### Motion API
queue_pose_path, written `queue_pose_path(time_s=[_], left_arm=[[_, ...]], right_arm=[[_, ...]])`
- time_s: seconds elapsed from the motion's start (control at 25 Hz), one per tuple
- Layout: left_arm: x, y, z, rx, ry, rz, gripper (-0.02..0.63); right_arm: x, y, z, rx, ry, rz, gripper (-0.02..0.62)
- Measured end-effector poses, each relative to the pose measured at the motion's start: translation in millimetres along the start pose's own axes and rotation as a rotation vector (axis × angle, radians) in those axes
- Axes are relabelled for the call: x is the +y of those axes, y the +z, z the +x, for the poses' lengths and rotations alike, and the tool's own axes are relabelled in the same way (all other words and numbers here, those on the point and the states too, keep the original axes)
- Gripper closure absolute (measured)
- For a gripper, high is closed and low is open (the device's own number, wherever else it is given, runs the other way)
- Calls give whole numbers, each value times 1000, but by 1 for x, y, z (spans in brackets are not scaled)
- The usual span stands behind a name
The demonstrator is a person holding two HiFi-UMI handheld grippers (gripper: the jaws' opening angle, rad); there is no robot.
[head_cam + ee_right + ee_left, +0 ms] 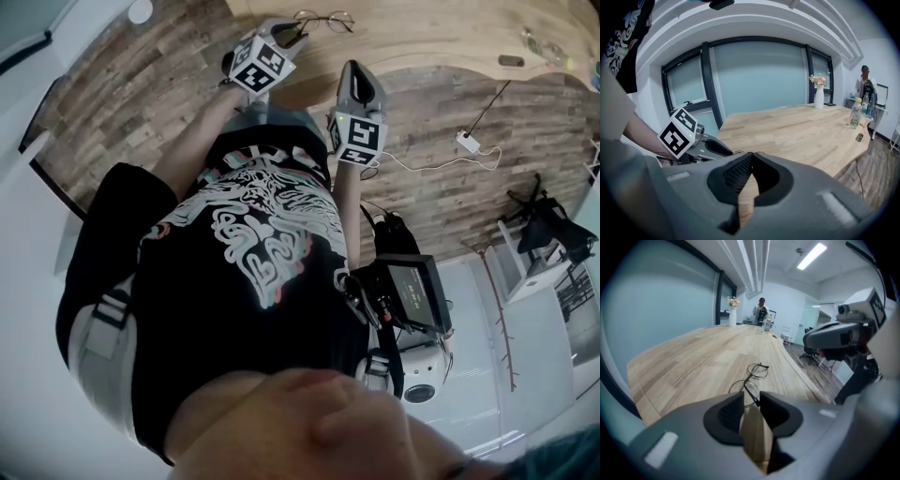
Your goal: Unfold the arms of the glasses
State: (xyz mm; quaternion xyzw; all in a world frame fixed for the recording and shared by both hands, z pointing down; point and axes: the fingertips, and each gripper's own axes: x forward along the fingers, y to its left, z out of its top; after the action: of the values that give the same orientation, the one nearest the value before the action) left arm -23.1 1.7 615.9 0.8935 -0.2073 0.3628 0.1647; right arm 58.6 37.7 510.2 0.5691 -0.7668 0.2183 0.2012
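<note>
Just ahead of the left gripper, flat on the pale wooden table and close to its right edge: the glasses. Thin dark wire frame with two round clear lenses, one nearer and one farther in the left gripper view. One slim dark arm angled back toward that gripper, its tip right at the mouth of the gap; contact with the pads not clear. Left jaws narrowly apart, pale wood visible down the slot between them, pressing on nothing. From the head view, frame at the far side of the scene, just beyond the left gripper's tips, lenses side by side. Right gripper nearer than the left and to its right, apart from the glasses. Its jaws closed tip to tip, with nothing between them.
</note>
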Motion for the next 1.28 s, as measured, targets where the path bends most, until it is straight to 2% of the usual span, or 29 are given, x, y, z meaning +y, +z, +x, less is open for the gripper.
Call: queue_pose_path(time_s=[0.2, 0.4, 0.64, 0.76, 0.92, 1.2, 1.28], left_arm=[[5, -3, 3, 9, 8, 20, 523], [7, -1, -5, 11, 28, 51, 591], [10, 1, -15, 7, 36, 56, 592], [12, 12, 3, 18, 32, 65, 592], [14, 32, 28, 39, 26, 102, 594], [1, 39, 5, 29, 36, 174, 594], [-4, 42, 0, 26, 36, 188, 595]], right_arm=[[1, -2, 12, 31, 17, -8, 595], [4, -2, 17, 44, 33, -24, 595], [9, -2, 24, 37, 40, -48, 595], [-13, -13, 35, 82, 52, -77, 595], [-38, -25, 57, 147, 86, -181, 595], [-7, -15, 76, 188, 122, -487, 592], [1, -13, 83, 199, 141, -538, 541]])
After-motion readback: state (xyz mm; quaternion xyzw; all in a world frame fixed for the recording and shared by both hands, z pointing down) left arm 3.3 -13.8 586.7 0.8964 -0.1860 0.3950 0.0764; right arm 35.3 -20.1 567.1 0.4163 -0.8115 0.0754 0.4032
